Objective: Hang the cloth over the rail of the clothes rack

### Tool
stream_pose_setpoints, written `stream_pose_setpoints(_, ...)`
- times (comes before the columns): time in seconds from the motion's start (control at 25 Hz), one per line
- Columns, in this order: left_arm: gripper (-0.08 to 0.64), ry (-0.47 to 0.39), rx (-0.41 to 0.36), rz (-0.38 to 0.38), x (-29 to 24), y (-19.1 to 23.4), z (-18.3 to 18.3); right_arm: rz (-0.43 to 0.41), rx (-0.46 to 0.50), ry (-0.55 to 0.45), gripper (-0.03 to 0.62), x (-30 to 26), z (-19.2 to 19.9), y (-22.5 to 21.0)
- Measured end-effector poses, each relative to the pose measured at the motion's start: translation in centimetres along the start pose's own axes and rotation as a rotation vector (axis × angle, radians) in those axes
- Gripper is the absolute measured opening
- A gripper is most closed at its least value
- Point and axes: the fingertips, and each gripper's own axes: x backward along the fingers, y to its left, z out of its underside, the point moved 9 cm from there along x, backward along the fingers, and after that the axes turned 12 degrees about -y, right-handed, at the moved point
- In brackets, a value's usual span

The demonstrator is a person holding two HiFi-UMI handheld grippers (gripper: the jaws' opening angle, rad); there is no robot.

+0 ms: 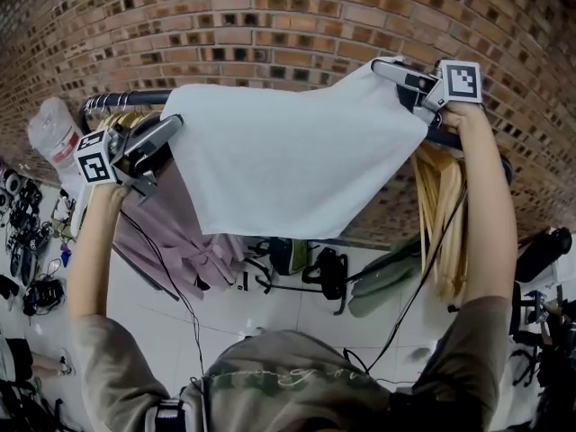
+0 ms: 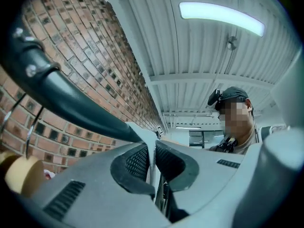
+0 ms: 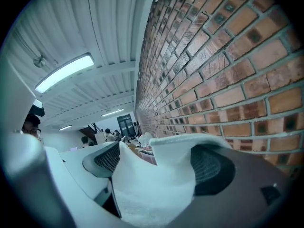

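my left tongs (image 1: 173,126) are closed tight on the top left corner of the white cloth (image 1: 288,160). in the left gripper view the two dark ribbed pads (image 2: 135,163) sit almost together at the tips (image 2: 152,158), with only a thin edge of the cloth (image 2: 145,131) pinched between them. my right tongs (image 1: 385,65) are clamped on the opposite top corner. the right gripper view shows a thick, folded wad of cloth (image 3: 152,189) filling the gap at the tips (image 3: 156,160), so those jaws stand wider but bear on the fabric from both sides. in the head view the cloth is stretched between the two tongs, its top edge sloping up toward the right one, and the rest hangs flat toward me. it covers the middle of the dark rail (image 1: 121,99) of the clothes rack. i cannot tell whether the top edge lies on the rail or is only held just in front of it. the left gripper view has the rail (image 2: 61,96) running in from the upper left and ending right beside the pinched corner. a pink garment (image 1: 175,232) hangs on the rack below my left tongs, partly behind the cloth. a bunch of pale wooden hangers (image 1: 441,214) hangs below my right arm. the brick wall (image 1: 270,25) stands close behind the rack.
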Motion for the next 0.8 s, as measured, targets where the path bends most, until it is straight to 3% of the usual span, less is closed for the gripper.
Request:
stream_pose_setpoints(0.2, 0.018, -0.017, 0.018, -0.017, 1.5, -0.6, 0.4, 0.053, 0.013, -0.012, 0.472, 0.4, -0.2, -0.8)
stream_pose_setpoints(0.48, 0.018, -0.026, 0.032, -0.006, 1.9, -1.4, 0.7, 0.234, -0.020, -0.072, 0.472, 2.2, -0.9, -2.4)
stream_pose_setpoints(0.64, 0.018, -0.021, 0.041, 0.002, 1.8, -1.4, 1.4, 0.228, -0.022, -0.087, 0.472, 2.1, -1.1, -2.7)
stream_pose_setpoints(0.8, 0.018, -0.004, 0.037, 0.021, 0.9, -1.5, 2.0, 0.135, 0.050, -0.078, 0.472, 1.3, -1.4, -2.2)
